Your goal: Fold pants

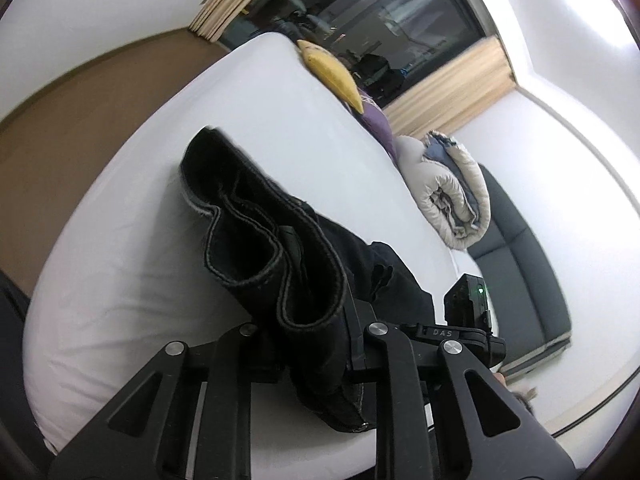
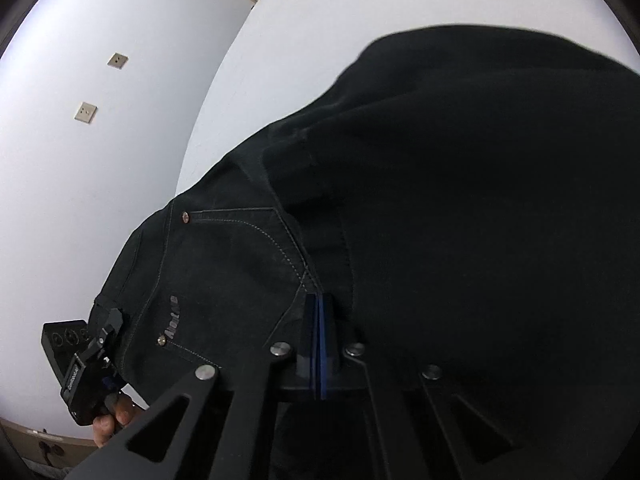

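Note:
Black denim pants [image 1: 276,248] hang lifted over a white bed [image 1: 280,112], with the far end resting on the sheet. My left gripper [image 1: 316,344] is shut on a thick fold of the pants; the hemmed edges loop just above its fingers. In the right wrist view the pants [image 2: 440,200] fill most of the frame, pocket stitching and rivets showing. My right gripper [image 2: 320,328] is shut on the pants near the pocket seam. The left gripper's body [image 2: 86,376] and the hand holding it show at the lower left of the right wrist view.
A yellow pillow [image 1: 332,72], a purple pillow [image 1: 378,124] and a rolled beige duvet [image 1: 448,192] lie along the bed's far side. A grey padded headboard [image 1: 520,264] and a dark window [image 1: 380,12] stand beyond. A white wall [image 2: 80,160] with two plates flanks the bed.

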`<control>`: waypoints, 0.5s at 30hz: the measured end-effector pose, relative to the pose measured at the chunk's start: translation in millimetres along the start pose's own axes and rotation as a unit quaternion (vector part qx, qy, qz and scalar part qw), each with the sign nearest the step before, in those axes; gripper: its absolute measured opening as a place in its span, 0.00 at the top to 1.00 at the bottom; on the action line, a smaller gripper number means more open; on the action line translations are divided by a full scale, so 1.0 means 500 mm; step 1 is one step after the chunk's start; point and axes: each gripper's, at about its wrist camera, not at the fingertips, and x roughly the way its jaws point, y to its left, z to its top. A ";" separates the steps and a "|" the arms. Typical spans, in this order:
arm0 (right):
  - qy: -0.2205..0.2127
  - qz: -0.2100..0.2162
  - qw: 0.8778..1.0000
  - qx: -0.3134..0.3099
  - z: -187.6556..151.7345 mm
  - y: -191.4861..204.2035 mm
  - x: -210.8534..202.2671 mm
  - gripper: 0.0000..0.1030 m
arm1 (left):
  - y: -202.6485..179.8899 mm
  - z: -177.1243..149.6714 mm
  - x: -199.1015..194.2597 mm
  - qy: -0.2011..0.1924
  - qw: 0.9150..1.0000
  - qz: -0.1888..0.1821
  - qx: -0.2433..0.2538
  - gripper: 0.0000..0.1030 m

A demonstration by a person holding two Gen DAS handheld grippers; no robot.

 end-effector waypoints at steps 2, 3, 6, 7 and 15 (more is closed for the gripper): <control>-0.006 -0.006 1.000 -0.005 -0.007 -0.001 0.004 1.00 | -0.034 0.009 0.006 -0.003 1.000 0.001 0.024 0.82; -0.011 -0.011 1.000 -0.010 -0.012 -0.001 0.006 1.00 | -0.055 0.014 0.008 -0.004 0.999 0.002 0.033 0.82; -0.023 -0.012 1.000 -0.012 -0.022 -0.006 0.011 1.00 | -0.114 0.029 0.020 -0.007 0.997 0.002 0.077 0.82; -0.025 -0.010 1.000 -0.012 -0.024 -0.011 0.008 1.00 | -0.140 0.031 0.026 -0.004 0.995 0.003 0.097 0.82; -0.115 0.139 0.983 0.038 -0.038 -0.078 -0.185 0.32 | -0.411 -0.025 0.181 0.071 0.954 -0.006 0.291 0.82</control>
